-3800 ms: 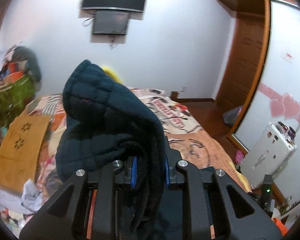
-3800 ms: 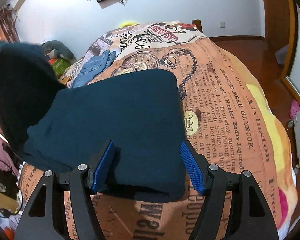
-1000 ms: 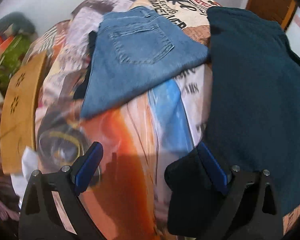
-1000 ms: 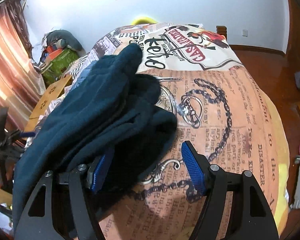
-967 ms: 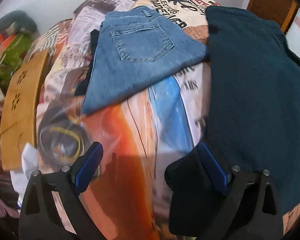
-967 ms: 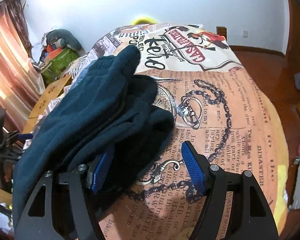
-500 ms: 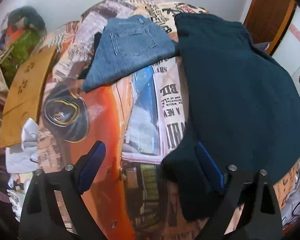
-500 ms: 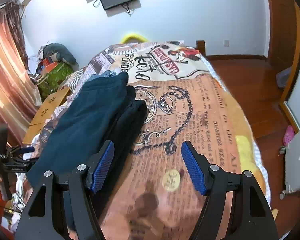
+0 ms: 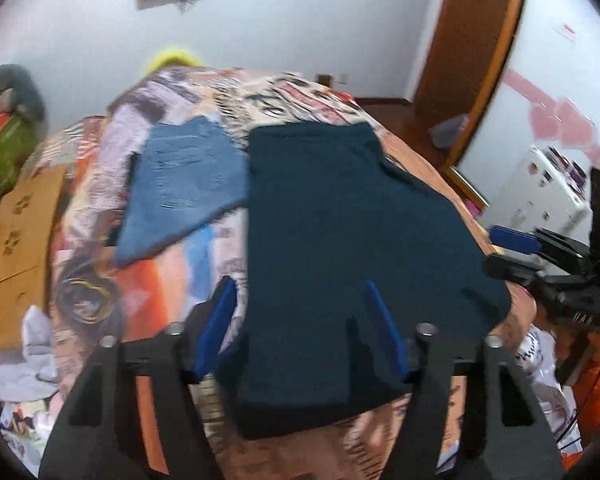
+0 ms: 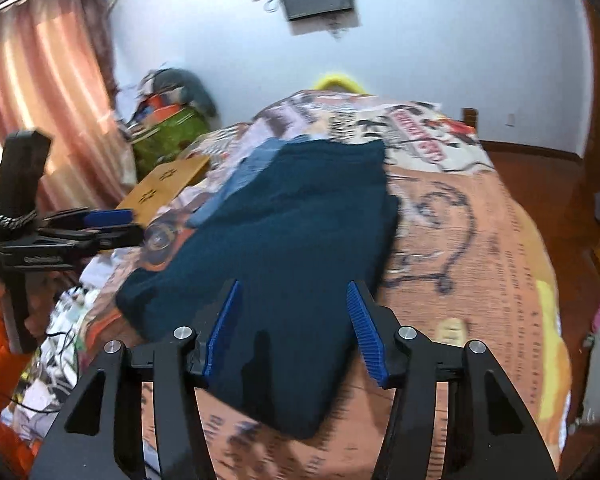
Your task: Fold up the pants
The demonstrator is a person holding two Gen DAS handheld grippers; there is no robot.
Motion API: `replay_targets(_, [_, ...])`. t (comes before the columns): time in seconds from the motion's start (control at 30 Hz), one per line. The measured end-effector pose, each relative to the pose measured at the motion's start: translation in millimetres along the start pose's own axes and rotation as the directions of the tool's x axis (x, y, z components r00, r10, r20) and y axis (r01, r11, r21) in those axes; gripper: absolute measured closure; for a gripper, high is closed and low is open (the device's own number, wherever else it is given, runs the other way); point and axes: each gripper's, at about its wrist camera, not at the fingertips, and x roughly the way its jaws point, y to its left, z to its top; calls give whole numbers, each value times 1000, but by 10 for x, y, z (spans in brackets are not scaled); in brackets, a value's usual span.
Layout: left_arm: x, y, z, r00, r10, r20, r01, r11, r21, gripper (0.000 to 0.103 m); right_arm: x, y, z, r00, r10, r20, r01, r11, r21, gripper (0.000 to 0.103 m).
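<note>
Pants: dark fleece pants lie folded flat on the bed, beside folded jeans.
Left tool: spread wide, holding nothing.
Right tool: likewise spread, empty above the fold, probably checking it.

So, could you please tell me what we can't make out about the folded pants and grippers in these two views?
- Dark pants: the near edge is hidden behind the left gripper; layers underneath are unseen.
- Jeans: motion-blurred in the left view; in the right view, only a strip shows behind the dark pants.
- Bedspread print: too blurred to read.
- Right gripper: contact with the fabric is unclear.
</note>
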Motion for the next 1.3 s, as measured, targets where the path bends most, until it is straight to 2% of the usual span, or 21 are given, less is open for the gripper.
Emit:
replay_targets(0.07, [147,-105,-47,999,-19,-31,20,999,34,49,128,65,-24,1000,14,-27,-14,1000,-20,52])
replay_targets(0.2, [535,-116,-224,991,-13,-130,19,999,48,48,483,2,-216,989,-2,-146,-3,999,-32,52])
replay_targets(0.33, [532,-74,-230,991,-27,-132,35,998,57,46,464,-120,-285,988,22,-155,-23,1000,-6,55])
replay_targets(0.47, [393,-38,-31,995,17,-101,-7,995,98,46,304,-192,-127,992,13,-122,-14,1000,-7,53])
replay_targets(0.63, [393,144,451,998,59,-30,-56,993,109,46,272,-342,225,999,-39,-36,38,999,-13,52])
replay_targets(0.77, [660,237,839,998,65,-22,-62,991,119,46,485,-462,478,997,-71,-18,70,997,-24,52])
replay_targets(0.93, [1212,421,1174,994,82,-69,-76,994,84,46,937,-694,708,996,-80,-42,80,997,-21,52])
replay_targets(1.0, [1421,501,1214,992,87,-87,-81,994,68,46,1054,-777,763,996,-83,-45,82,996,-25,53])
replay_targets(1.13, [1761,632,1266,990,87,-115,-83,996,36,46,1327,-893,793,992,-91,-83,88,995,-45,61])
replay_targets(1.3, [1880,702,1301,990,92,-104,-90,996,26,32,1416,-975,719,992,-73,-107,65,995,-75,61])
